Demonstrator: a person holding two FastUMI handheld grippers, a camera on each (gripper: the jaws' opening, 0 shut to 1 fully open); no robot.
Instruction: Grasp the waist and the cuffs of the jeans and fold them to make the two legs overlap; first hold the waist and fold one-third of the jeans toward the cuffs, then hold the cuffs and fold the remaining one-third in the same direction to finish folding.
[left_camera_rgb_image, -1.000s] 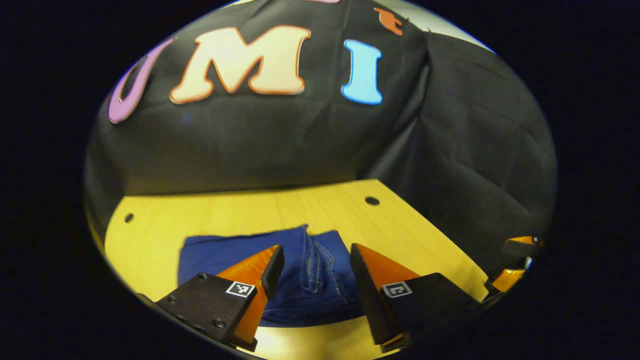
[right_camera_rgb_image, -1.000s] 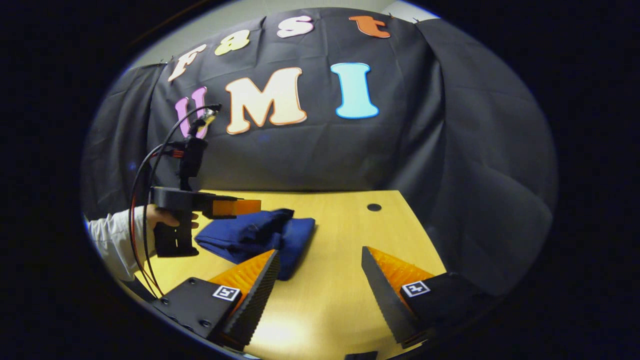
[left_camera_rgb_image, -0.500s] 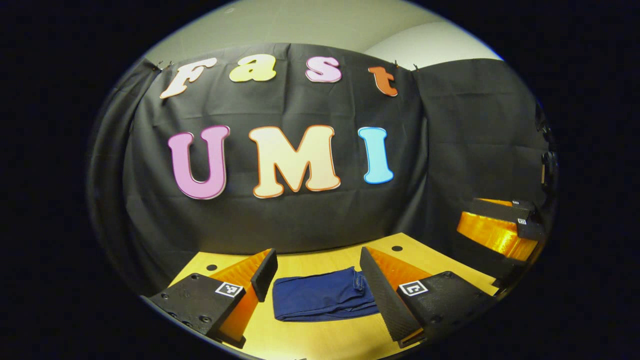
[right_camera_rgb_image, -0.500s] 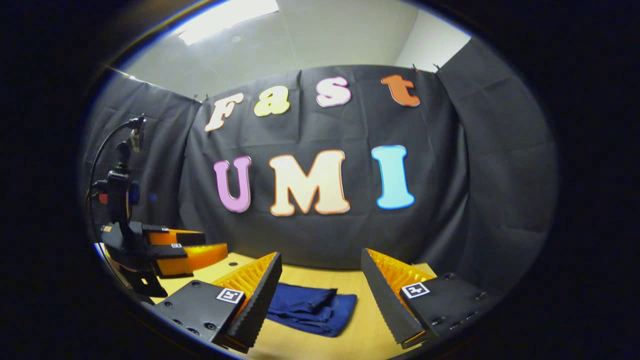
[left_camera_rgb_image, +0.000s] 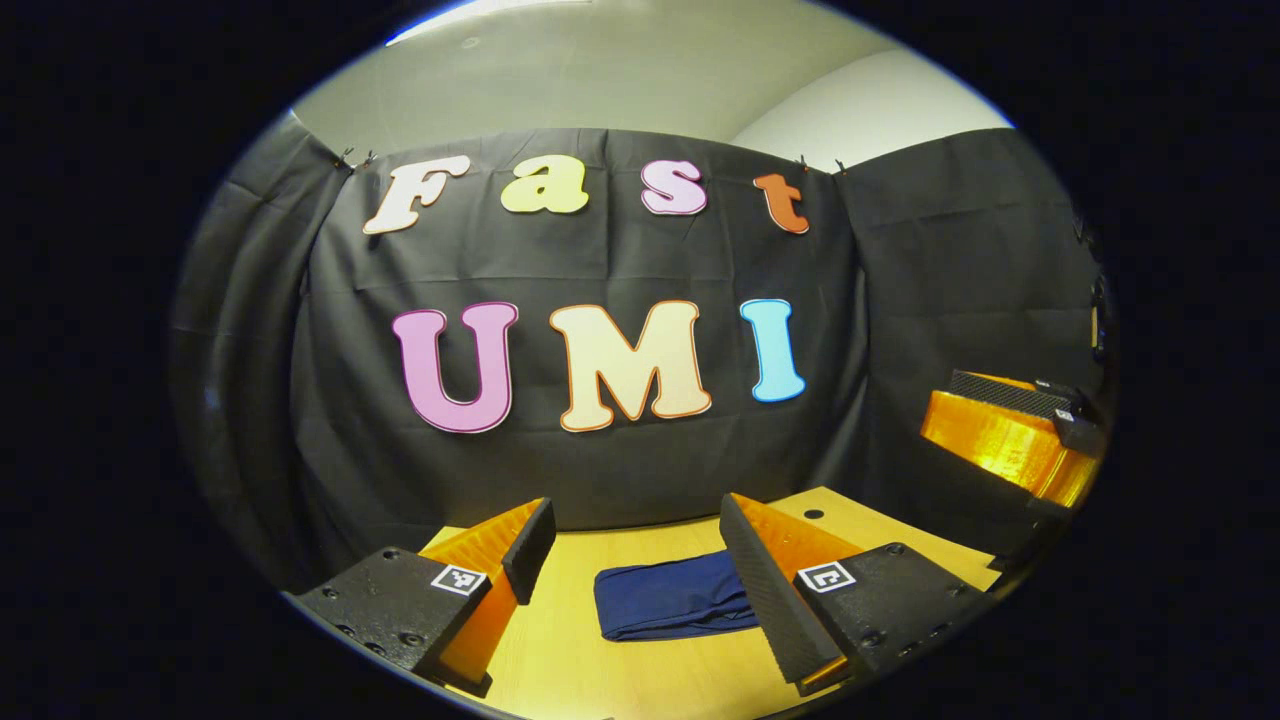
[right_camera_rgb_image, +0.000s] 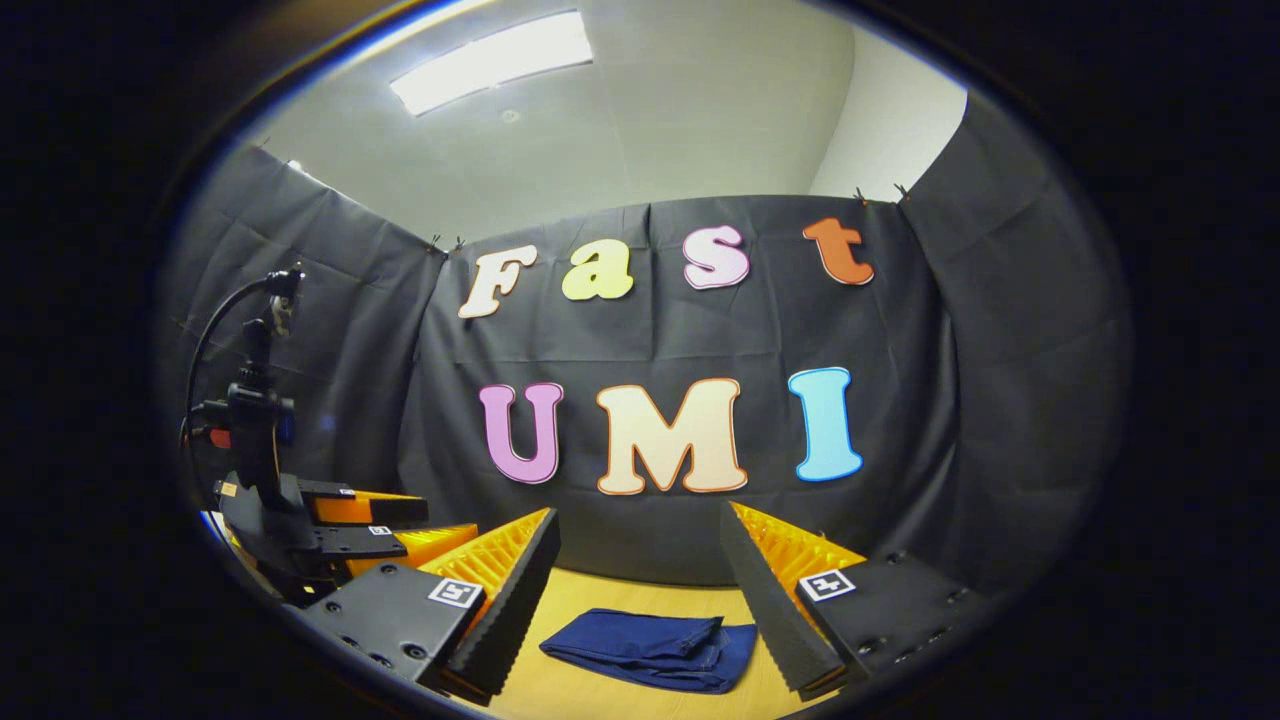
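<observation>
The blue jeans (left_camera_rgb_image: 672, 600) lie folded into a small flat bundle on the wooden table (left_camera_rgb_image: 560, 660), well ahead of my left gripper (left_camera_rgb_image: 632, 548), which is open and holds nothing. In the right gripper view the same folded jeans (right_camera_rgb_image: 650, 650) rest beyond my right gripper (right_camera_rgb_image: 640, 568), also open and empty. Both grippers are raised and pulled back from the cloth. The right gripper (left_camera_rgb_image: 1010, 435) appears at the far right of the left gripper view. The left gripper (right_camera_rgb_image: 370, 525) appears at the far left of the right gripper view.
Black cloth walls close the booth behind and beside the table. A round hole (left_camera_rgb_image: 813, 514) marks the tabletop near its far right corner. A cabled mount (right_camera_rgb_image: 250, 420) rises above the left gripper. A ceiling light (right_camera_rgb_image: 490, 62) shines overhead.
Both grippers have lifted up and drawn back from the jeans, tilting upward so the wall and ceiling come into sight. The folded jeans stay still on the table.
</observation>
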